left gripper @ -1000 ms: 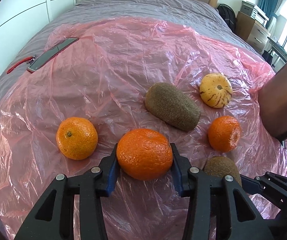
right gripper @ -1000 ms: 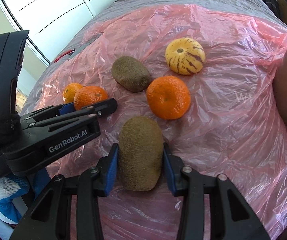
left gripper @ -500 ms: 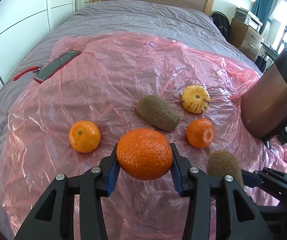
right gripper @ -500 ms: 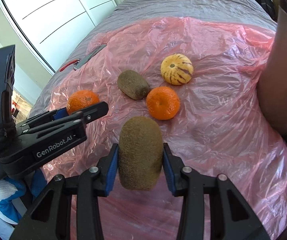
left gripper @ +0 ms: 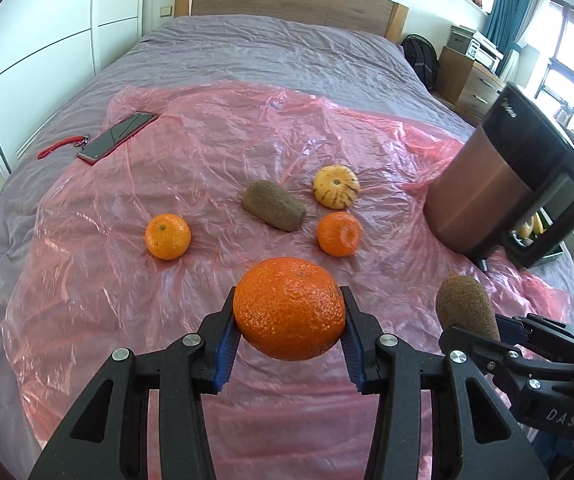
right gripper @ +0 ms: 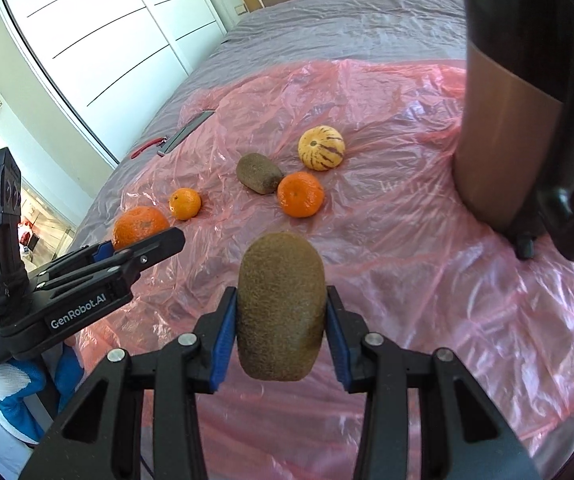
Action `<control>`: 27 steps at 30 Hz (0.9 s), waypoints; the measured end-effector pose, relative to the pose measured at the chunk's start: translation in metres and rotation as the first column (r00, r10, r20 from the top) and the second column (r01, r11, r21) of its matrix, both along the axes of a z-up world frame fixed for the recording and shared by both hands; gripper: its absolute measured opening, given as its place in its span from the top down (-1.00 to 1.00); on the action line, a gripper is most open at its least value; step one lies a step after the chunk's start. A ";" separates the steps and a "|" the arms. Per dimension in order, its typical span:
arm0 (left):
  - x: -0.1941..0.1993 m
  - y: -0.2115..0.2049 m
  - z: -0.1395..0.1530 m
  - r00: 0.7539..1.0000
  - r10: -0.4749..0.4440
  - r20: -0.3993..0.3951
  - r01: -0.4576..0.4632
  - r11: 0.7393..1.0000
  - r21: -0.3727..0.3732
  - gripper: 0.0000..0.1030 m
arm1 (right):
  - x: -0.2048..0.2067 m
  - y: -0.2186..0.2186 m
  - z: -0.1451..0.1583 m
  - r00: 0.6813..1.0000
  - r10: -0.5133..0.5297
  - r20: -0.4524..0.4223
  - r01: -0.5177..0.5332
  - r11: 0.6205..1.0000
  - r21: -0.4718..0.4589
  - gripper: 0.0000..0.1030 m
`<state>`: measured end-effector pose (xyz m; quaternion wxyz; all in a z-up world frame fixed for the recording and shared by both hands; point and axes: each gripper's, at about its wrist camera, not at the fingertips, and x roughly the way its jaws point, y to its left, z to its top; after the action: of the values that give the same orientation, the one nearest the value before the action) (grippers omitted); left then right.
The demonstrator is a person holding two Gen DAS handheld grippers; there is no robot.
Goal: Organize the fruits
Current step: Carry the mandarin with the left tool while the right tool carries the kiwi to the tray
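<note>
My left gripper is shut on a large orange, held above the pink plastic sheet. My right gripper is shut on a brown kiwi, also lifted off the sheet. In the left wrist view that kiwi shows at the right; in the right wrist view the held orange shows at the left. On the sheet lie a small orange, a kiwi, another orange and a yellow striped melon.
A tall brown and black appliance stands on the bed at the right, close to the fruit. A phone with a red strap lies at the sheet's far left edge. White wardrobe doors line the left side.
Both grippers have risen and pulled back with their fruit. The fruit on the sheet looks smaller and farther off, and the headboard and the appliance have come into view.
</note>
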<state>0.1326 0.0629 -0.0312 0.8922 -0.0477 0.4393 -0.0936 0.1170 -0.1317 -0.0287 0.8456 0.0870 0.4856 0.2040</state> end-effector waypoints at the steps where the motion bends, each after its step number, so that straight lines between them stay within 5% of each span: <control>1: -0.003 -0.002 0.002 1.000 -0.003 0.003 0.003 1.000 -0.003 0.23 | -0.003 -0.003 0.002 1.000 -0.003 0.002 0.003 1.000 -0.001 0.30; 27: -0.089 -0.108 0.054 0.983 -0.176 0.050 0.177 0.984 -0.012 0.23 | -0.080 -0.119 0.045 0.981 -0.179 0.071 0.177 0.983 0.040 0.30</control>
<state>0.0439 -0.0446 0.0231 0.8904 -0.0135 0.4192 -0.1768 0.0368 -0.2509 0.0161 0.8764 0.1365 0.4406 0.1387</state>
